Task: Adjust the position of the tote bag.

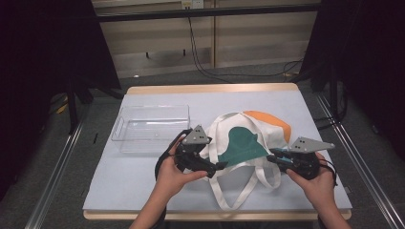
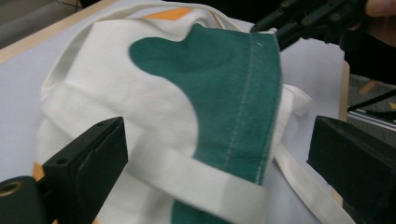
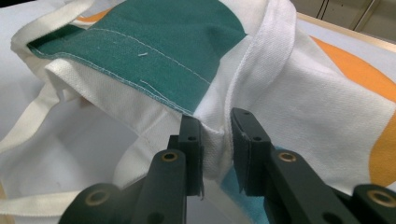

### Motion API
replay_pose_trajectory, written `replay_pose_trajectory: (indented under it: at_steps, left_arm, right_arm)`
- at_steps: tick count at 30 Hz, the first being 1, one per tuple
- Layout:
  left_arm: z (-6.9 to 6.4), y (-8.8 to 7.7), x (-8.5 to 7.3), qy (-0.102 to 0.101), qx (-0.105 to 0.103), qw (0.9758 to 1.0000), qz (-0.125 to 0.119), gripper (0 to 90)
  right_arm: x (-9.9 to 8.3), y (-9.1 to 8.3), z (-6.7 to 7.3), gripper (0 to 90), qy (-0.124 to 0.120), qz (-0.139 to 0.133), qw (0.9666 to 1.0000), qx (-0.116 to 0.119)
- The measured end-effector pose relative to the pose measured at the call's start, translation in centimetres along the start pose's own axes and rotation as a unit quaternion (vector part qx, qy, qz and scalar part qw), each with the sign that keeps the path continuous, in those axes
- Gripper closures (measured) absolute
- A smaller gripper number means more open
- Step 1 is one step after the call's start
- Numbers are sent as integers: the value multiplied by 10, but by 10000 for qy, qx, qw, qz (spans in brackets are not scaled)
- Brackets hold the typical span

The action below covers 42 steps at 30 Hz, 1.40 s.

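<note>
A cream tote bag (image 1: 248,143) with a green patch and an orange patch lies crumpled on the table, its handle straps (image 1: 243,188) trailing toward the front edge. My left gripper (image 1: 220,165) sits at the bag's left side, jaws wide open. In the left gripper view the bag (image 2: 210,79) and a strap lie between and beyond the jaws of the left gripper (image 2: 217,140), with no pad pressing on it. My right gripper (image 1: 271,156) is at the bag's right edge. In the right gripper view the right gripper (image 3: 215,126) pinches a fold of the bag (image 3: 154,42) at its hem.
A clear plastic bin (image 1: 150,126) stands on the pale blue table top (image 1: 143,181) behind and left of the left gripper. The table's wooden rim shows at the back and front. Dark curtains and cables lie beyond the table.
</note>
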<state>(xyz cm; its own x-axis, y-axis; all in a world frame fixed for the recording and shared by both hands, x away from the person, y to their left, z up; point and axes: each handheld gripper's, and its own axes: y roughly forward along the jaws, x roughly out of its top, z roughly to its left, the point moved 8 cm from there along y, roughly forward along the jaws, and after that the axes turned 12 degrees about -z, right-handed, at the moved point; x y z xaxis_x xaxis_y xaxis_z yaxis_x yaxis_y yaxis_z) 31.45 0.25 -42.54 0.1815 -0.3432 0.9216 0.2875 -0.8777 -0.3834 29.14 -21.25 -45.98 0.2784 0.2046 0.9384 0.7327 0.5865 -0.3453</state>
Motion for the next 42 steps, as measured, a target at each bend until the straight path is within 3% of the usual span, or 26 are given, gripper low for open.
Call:
replay_pose_trajectory:
  at_steps: [8, 12, 16, 24, 27, 29, 30, 32, 39, 42]
  left_arm:
    - [-7, 18, 6, 47, -124, 9996, 255, 14]
    - [-8, 28, 8, 198, -135, 9992, 309, 36]
    - [-5, 34, 14, 158, -91, 9996, 196, 103]
    - [-2, 43, 20, 341, -10, 9991, 236, 238]
    - [-1, 45, 22, 240, 24, 9994, 231, 281]
    - [-5, 44, 23, 262, -184, 9992, 242, 457]
    - [-4, 44, 24, 220, -116, 9993, 286, 505]
    - [-5, 43, 25, 163, -192, 9993, 284, 580]
    - [-2, 41, 24, -134, -299, 9991, 274, 711]
    - [2, 39, 27, -413, -279, 9985, 243, 738]
  right_arm:
    - [16, 3, 0, 751, -14, 43, 10000, -29]
    - [19, 4, 0, 752, -1, 34, 10000, -2]
    - [20, 3, 0, 754, -40, 47, 10000, 33]
    - [24, 0, 0, 757, -27, -36, 10000, -2]
    - [25, 0, 0, 758, 2, -88, 10000, 15]
    - [26, 0, 0, 758, -12, -119, 9999, -31]
    - [27, 1, 0, 759, -13, -132, 9999, -38]
    - [27, 1, 0, 759, 9, -157, 9999, -24]
    - [26, 3, 1, 741, 10, -241, 9997, -43]
    - [28, 0, 0, 581, 9, -426, 9989, -180]
